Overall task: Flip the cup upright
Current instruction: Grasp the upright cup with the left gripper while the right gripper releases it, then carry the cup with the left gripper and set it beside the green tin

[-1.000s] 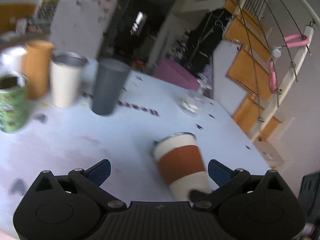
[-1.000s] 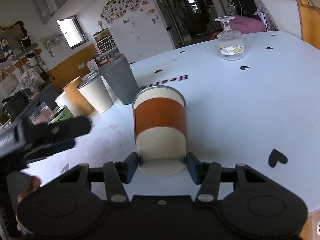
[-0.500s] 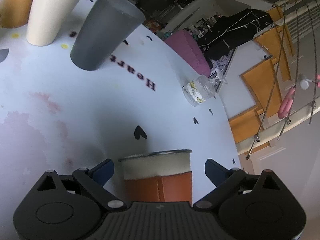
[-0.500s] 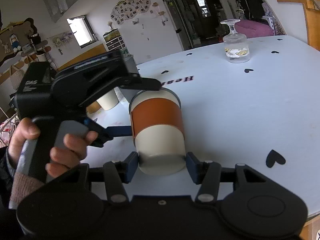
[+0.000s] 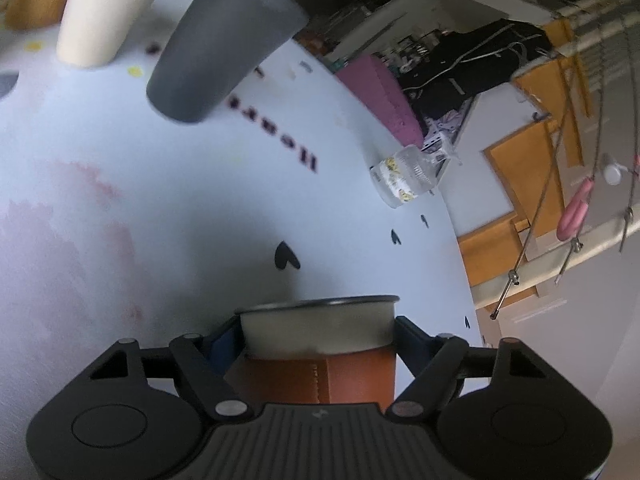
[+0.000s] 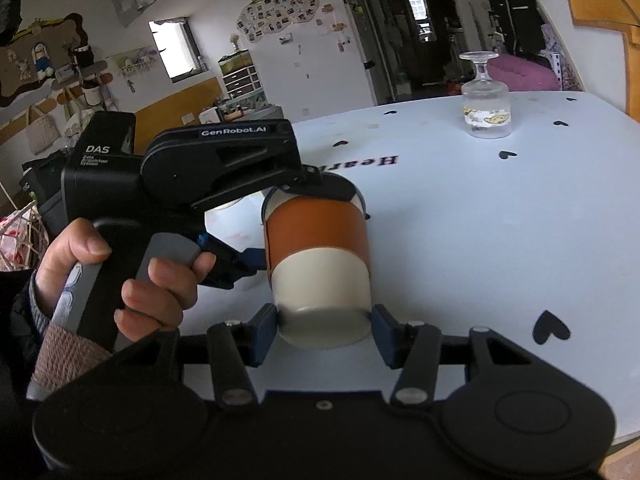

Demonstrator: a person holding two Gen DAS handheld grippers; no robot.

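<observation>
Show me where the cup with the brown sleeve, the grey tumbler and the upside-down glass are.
cup with the brown sleeve [image 6: 318,236]: right wrist view, on the brown sleeve.
grey tumbler [image 5: 218,46]: left wrist view, on its side wall.
upside-down glass [image 6: 486,114]: right wrist view, on its bowl.

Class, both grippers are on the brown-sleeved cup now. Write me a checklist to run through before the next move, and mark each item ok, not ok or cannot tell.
1. Left gripper closed on the brown-sleeved cup near its metal rim: ok.
2. Right gripper closed on the cup's base end: cannot tell; its blue pads sit at both sides, contact is unclear.
3. Cup is off the white table: cannot tell.
4. Cup upright: not ok, it is tilted with the rim pointing away.
5. Bare table beside the cup for setting it down: ok.
6. Upside-down stemmed glass and grey cup stand apart from the cup: ok.
</observation>
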